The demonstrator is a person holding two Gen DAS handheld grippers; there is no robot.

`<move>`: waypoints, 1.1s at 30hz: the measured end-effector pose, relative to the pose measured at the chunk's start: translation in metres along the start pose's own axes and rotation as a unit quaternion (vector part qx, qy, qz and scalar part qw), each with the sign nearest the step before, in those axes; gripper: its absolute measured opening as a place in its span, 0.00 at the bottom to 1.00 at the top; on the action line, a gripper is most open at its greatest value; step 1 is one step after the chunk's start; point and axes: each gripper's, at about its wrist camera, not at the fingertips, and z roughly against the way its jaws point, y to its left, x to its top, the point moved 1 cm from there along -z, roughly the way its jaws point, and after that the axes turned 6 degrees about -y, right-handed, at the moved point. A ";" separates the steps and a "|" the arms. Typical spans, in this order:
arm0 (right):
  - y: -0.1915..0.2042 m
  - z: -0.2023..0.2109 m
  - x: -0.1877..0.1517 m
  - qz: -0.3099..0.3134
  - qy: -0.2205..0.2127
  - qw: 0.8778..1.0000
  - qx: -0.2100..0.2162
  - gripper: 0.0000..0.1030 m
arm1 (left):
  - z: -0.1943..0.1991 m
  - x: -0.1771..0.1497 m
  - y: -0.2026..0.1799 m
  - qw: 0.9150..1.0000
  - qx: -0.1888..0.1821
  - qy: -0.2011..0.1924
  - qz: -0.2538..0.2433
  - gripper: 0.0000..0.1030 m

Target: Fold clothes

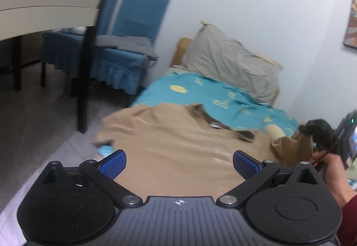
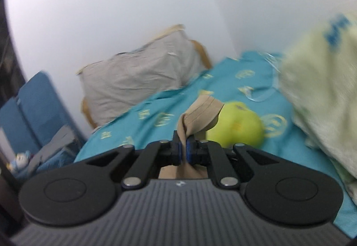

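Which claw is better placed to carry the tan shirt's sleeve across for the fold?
Right. The right claw is already shut on the tan shirt at its sleeve hem, lifted off the teal bedsheet. The left claw is open over the shirt body, holding nothing.

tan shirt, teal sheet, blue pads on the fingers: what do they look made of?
Tan shirt: soft matte knit, probably cotton jersey; it drapes in loose wrinkles, and the stitched hem shows in the right gripper.
Teal sheet: thin woven cloth, matte, with a printed yellow pattern.
Blue pads: likely rubber or textured plastic; fine grid texture, slight sheen.
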 end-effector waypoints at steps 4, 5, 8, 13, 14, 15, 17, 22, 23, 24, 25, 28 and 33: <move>0.072 -0.012 -0.030 0.076 0.027 0.996 0.027 0.07 | -0.001 0.011 0.025 0.999 0.042 0.005 0.005 1.00; 0.089 -0.016 -0.040 0.094 0.036 0.994 0.033 0.07 | -0.002 0.014 0.032 0.999 0.048 0.009 0.013 0.99; 0.139 -0.029 -0.070 0.146 0.062 0.986 0.052 0.08 | -0.006 0.019 0.053 0.997 0.062 0.013 0.033 0.99; 0.169 -0.058 -0.125 0.199 0.122 0.971 0.050 0.09 | -0.021 0.013 0.070 0.995 0.084 0.037 0.032 0.99; 0.165 -0.062 -0.130 0.193 0.133 0.971 0.050 0.09 | -0.024 0.011 0.071 0.995 0.084 0.043 0.029 0.99; 0.161 -0.065 -0.132 0.185 0.141 0.971 0.056 0.10 | -0.027 0.008 0.071 0.995 0.084 0.048 0.028 0.99; 0.154 -0.068 -0.133 0.168 0.161 0.970 0.076 0.15 | -0.032 0.004 0.068 0.995 0.077 0.057 0.022 0.99; 0.135 -0.026 -0.106 0.120 0.159 0.969 0.144 0.87 | -0.034 -0.005 0.049 0.997 0.051 0.065 -0.011 0.99; 0.130 -0.012 -0.096 0.108 0.161 0.969 0.154 0.87 | -0.034 -0.007 0.043 0.997 0.046 0.064 -0.018 0.99; 0.125 0.004 -0.085 0.099 0.163 0.969 0.158 0.87 | -0.031 -0.009 0.037 0.997 0.040 0.064 -0.023 0.99; 0.119 0.021 -0.074 0.091 0.164 0.969 0.160 0.87 | -0.029 -0.011 0.031 0.997 0.033 0.064 -0.029 0.99; 0.103 0.085 -0.043 0.105 0.158 0.968 0.162 0.87 | -0.018 -0.018 0.017 0.997 0.010 0.067 -0.028 0.99; 0.058 0.202 0.000 0.099 0.151 0.972 0.149 0.87 | 0.003 -0.030 -0.005 0.996 -0.035 0.078 -0.034 0.99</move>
